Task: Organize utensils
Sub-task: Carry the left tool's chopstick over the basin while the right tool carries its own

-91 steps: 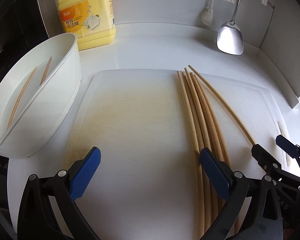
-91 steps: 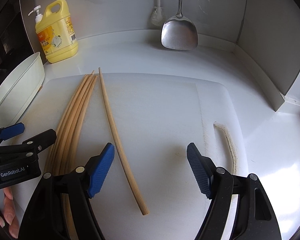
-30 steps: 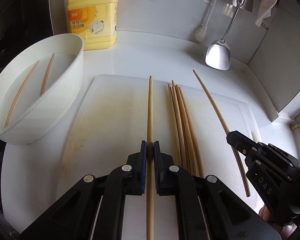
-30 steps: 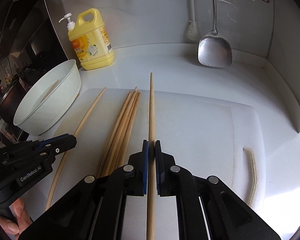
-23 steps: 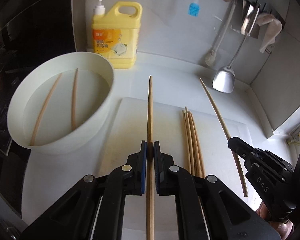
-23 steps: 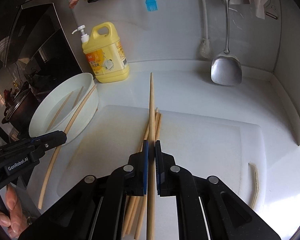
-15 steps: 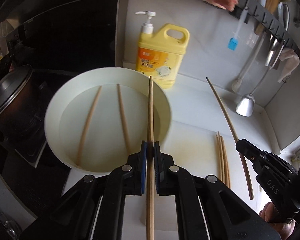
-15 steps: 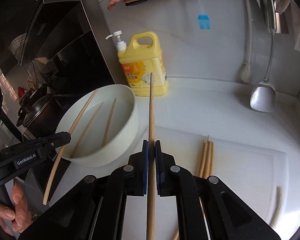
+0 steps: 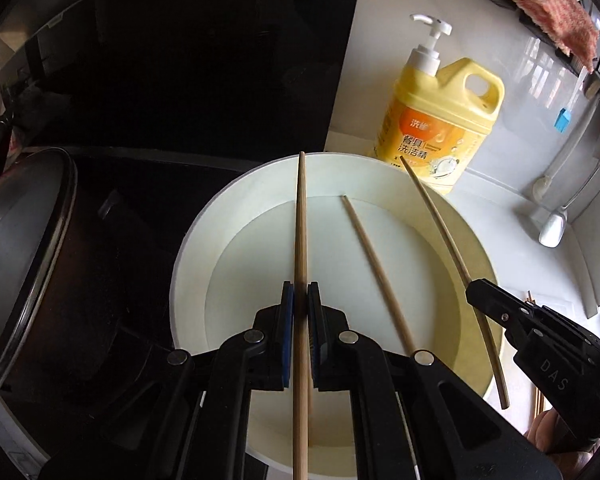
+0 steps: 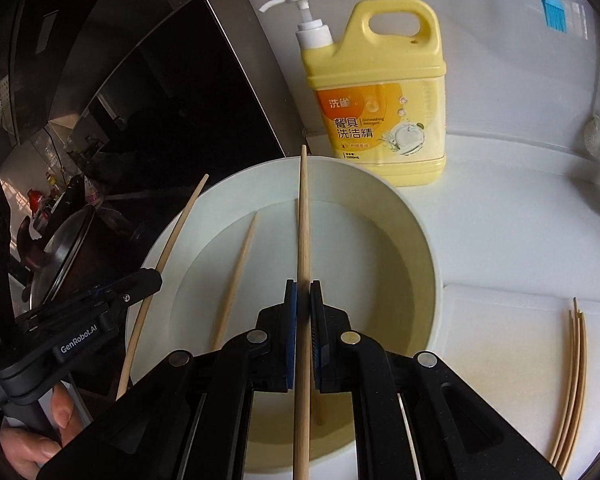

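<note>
Chopsticks now hang over the white bowl [image 9: 188, 264] instead of the cutting board: a sec ago both grippers were still above the board, each w/ a stick freshly pinched. Left gripper [image 9: 300, 312] has its blue pads shut tight on one chopstick [image 9: 300, 216], tip reaching past the far rim; right gripper [image 10: 303, 304] is clamped the same way on another chopstick [image 10: 303, 216]. Two loose chopsticks [image 10: 236, 276] already lie in the bowl's water, so these look like the 3rd and 4th to go in. Next step is prob. just letting go over the water. Remaining bundle [image 10: 572, 380] still waits on the white cutting board [image 10: 500, 320], so the job is maybe half done.

Surface: white counter, yellow dish-soap jug [image 10: 376, 92] right behind the bowl, dark pot [image 9: 24, 264] on the stove side, pink cloth [image 9: 548, 4] up on the wall rack
</note>
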`<state>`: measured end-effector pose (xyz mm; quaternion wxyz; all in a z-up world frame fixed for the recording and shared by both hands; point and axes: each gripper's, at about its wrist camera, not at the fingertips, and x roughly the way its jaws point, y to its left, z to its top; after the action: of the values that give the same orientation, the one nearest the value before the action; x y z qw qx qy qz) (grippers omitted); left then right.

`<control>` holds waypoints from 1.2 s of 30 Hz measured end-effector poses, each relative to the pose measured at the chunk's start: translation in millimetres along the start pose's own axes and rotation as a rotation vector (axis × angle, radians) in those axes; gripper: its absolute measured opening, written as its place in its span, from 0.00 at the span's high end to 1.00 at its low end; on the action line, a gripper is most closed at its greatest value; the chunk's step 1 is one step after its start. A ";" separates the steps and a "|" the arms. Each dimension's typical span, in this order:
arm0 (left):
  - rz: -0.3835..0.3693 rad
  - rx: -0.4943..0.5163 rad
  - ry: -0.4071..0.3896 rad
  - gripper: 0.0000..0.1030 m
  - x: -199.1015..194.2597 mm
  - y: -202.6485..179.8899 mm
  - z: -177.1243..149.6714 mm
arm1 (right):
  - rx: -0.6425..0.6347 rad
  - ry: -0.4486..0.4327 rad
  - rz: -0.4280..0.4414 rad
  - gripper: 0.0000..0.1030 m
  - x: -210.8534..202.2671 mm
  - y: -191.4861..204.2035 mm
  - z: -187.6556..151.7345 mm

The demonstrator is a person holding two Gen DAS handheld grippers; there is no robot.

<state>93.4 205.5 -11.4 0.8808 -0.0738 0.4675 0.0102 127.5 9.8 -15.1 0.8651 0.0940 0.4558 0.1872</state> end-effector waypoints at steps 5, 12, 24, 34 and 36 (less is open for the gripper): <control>-0.013 -0.011 0.036 0.93 24.7 11.1 7.2 | 0.016 0.041 -0.023 0.94 24.4 -1.6 5.6; -0.017 -0.016 0.079 0.93 48.0 12.9 8.0 | 0.028 0.110 -0.036 0.94 43.8 -10.0 6.2; -0.025 -0.018 0.108 0.92 59.6 13.5 2.4 | -0.001 0.251 -0.057 0.94 61.8 -3.6 2.2; 0.008 -0.023 0.043 0.50 38.6 15.0 4.4 | -0.028 0.158 -0.070 0.86 40.7 -2.3 5.0; 0.018 -0.021 0.027 0.48 31.5 15.5 4.9 | -0.022 0.146 -0.073 0.82 36.1 -4.0 5.3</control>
<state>113.8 219.9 -36.5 0.8735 -0.0790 0.4798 0.0222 151.4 21.0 -40.6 0.8367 0.0540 0.5188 0.1670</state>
